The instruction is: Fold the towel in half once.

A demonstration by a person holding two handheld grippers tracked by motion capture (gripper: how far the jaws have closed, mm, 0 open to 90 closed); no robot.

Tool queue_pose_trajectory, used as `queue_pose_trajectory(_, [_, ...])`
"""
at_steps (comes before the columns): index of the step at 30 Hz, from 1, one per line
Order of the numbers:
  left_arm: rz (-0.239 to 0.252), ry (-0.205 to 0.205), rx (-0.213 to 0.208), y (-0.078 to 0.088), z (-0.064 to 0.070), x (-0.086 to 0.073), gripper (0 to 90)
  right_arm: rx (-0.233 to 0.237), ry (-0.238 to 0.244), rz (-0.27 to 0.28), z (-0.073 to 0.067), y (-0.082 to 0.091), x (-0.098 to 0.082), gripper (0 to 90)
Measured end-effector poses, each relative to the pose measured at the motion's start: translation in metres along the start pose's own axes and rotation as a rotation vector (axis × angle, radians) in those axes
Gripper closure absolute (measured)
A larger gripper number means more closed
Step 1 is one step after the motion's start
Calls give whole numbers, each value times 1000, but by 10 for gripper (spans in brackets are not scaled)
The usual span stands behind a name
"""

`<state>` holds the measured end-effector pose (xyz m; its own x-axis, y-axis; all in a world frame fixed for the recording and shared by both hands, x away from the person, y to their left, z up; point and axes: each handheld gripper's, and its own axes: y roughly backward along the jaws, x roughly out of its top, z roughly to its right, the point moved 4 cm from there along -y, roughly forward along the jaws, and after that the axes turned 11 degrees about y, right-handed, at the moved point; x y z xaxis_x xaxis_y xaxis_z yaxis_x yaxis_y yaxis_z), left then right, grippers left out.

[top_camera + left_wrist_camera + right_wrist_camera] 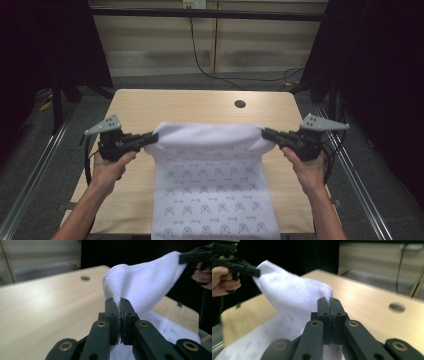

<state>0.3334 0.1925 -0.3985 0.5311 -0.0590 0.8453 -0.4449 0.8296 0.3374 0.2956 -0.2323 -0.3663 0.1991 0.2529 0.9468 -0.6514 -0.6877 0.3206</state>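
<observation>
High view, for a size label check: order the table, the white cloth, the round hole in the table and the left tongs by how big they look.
1. Table
2. White cloth
3. Left tongs, shut on the cloth
4. Round hole

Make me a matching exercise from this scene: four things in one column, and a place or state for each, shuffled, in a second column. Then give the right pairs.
Things:
1. left gripper
2. right gripper
3. white cloth
4. round hole

Places or states:
A. in the tabletop, beyond the far fold of the cloth
B. shut on the cloth's corner at the right of the high view
C. far end lifted, near end hanging over the table's front edge
D. shut on the cloth's corner at the left of the high view

Pairs: 1-D, 2-B, 3-C, 4-A
</observation>
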Motion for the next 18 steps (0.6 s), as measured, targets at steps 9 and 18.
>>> queue_pose_trajectory(9, [-92,67,-32,11,13,-79,865,56,-39,-134,-50,22,-68,888])
queue_pose_trajectory(18, [-333,124,-1,-3,11,-153,864,116,-83,-367,-91,12,-150,887])
